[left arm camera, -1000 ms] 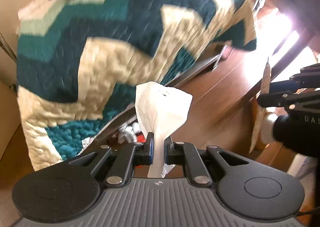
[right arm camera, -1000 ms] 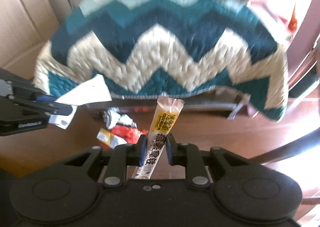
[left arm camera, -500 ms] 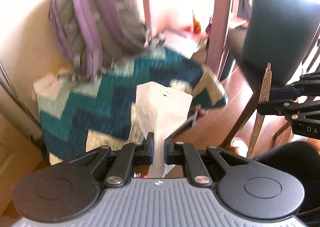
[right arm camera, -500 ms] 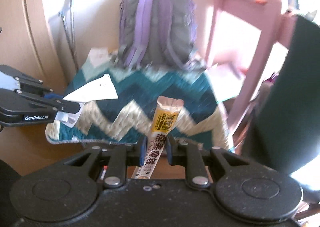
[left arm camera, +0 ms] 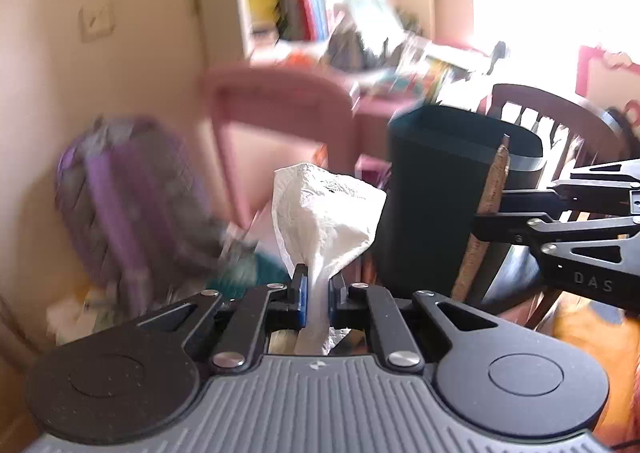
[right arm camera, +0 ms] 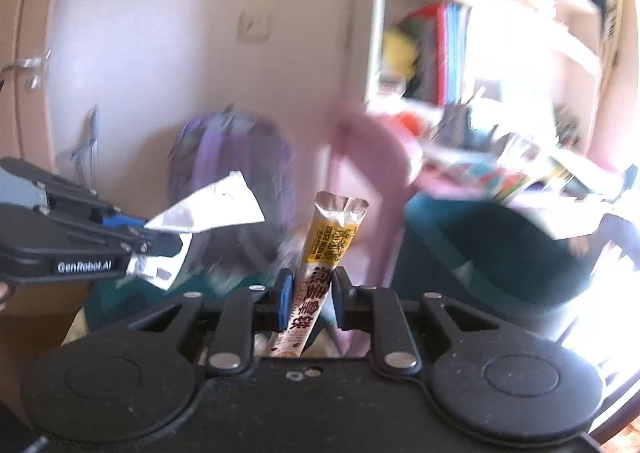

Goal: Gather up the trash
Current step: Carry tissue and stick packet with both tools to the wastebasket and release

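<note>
Your left gripper pinches a white tissue, your right gripper pinches a yellow snack wrapper, both just beside the dark bin.

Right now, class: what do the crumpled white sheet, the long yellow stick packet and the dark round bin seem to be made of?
Crumpled white sheet: tissue paper, matte, embossed, softly creased. Long yellow stick packet: probably foil-lined plastic film, glossy print, silvery crimped top. Dark round bin: likely moulded plastic, smooth and matte, though blur leaves that open.
</note>
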Demonstrator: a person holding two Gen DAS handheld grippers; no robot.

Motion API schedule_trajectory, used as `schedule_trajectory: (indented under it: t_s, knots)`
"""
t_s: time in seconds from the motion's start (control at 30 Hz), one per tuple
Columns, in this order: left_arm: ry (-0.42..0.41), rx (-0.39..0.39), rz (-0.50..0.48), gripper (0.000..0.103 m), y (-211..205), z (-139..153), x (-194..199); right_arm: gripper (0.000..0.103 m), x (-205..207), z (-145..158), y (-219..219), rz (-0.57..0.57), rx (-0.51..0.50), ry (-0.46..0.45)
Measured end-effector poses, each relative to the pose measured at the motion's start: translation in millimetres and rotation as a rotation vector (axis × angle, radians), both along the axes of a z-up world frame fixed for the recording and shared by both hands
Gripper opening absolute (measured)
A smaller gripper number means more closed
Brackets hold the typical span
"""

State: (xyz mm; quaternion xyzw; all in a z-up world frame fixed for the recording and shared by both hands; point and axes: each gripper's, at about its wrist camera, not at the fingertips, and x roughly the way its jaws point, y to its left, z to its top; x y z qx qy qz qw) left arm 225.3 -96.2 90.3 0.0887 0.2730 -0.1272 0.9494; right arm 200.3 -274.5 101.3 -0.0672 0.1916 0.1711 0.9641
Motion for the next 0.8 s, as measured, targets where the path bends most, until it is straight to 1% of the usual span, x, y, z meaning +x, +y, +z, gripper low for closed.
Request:
schedule_trajectory:
  t_s: [0.07,0.2,0.27,0.37,0.47,0.53,0.63,0.73,0.8]
  knots:
    - [-0.034,-0.013,-0.024,0.009,-18,19,5,0.019,4,20,-16,-0.038,0.012,-0.046]
    - [-0.108,-0.019,-0.069,0.009,-56,52,15,0.019,15,51,-53,-0.128,0.036,-0.103]
    - [-0.129,-0.015,-0.093,0.009,-77,66,19,0.019,21,60,-70,-0.166,0.044,-0.126]
    - [-0.152,-0.019,-0.115,0.01,-100,78,34,0.019,35,69,-94,-0.226,0.043,-0.146]
    - [-0.176,-0.024,-0.13,0.01,-126,87,50,0.019,46,66,-113,-0.281,0.017,-0.158]
    - [-0.175,-0.03,-0.139,0.01,-143,90,61,0.019,55,58,-122,-0.306,-0.01,-0.159]
    - [-0.145,-0.037,-0.149,0.01,-166,86,80,0.019,65,44,-135,-0.312,-0.013,-0.124]
    - [-0.09,-0.048,-0.157,0.01,-186,72,103,0.019,74,31,-138,-0.303,-0.036,-0.098]
    - [-0.067,-0.049,-0.153,0.01,-196,62,114,0.019,81,21,-138,-0.294,-0.055,-0.075]
